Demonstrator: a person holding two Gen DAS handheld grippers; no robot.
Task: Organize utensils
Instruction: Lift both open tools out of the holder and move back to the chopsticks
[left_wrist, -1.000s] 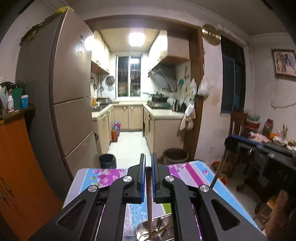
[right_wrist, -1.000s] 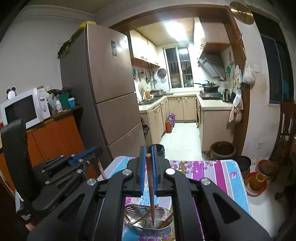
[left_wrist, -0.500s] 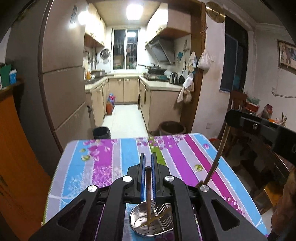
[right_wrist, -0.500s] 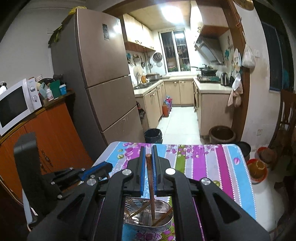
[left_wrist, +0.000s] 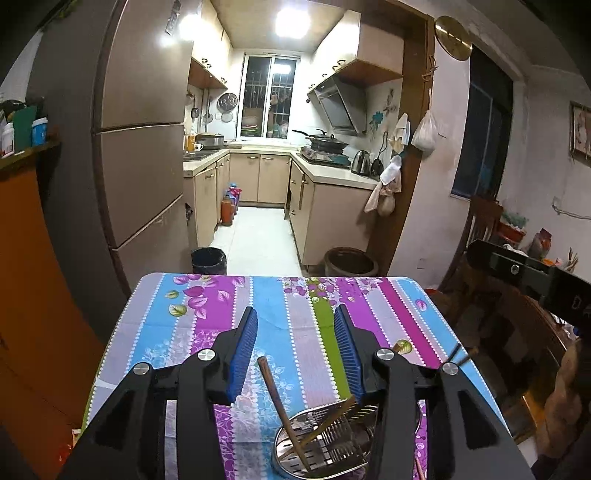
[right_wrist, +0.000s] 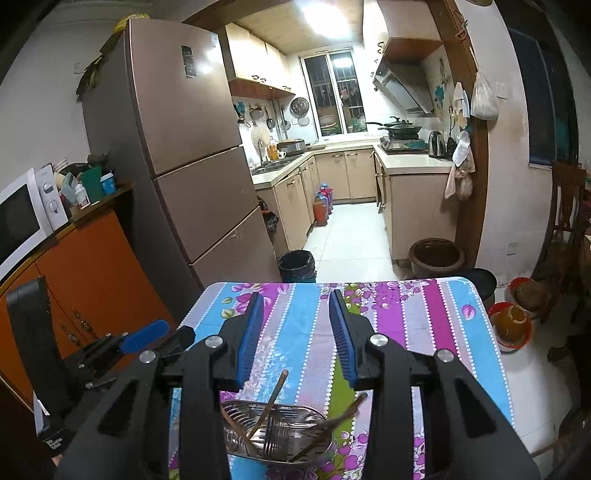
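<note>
We look over a table (left_wrist: 207, 321) draped in a striped, flower-printed cloth, with a tall brown refrigerator (right_wrist: 192, 147) at its far left and a narrow kitchen beyond it. Near the table's front edge sits a perforated steel utensil basket (right_wrist: 275, 435), with several brown wooden chopsticks leaning inside it at different angles. Our left gripper (left_wrist: 295, 352) hangs above the basket, its blue-padded jaws opening; one chopstick (left_wrist: 279, 398) stands tilted in the gap between them, clear of both pads, its lower end in the basket. Our right gripper (right_wrist: 297, 338) is likewise opening over the basket, and a second chopstick (right_wrist: 271, 400) leans free below its pads, touching neither.
</note>
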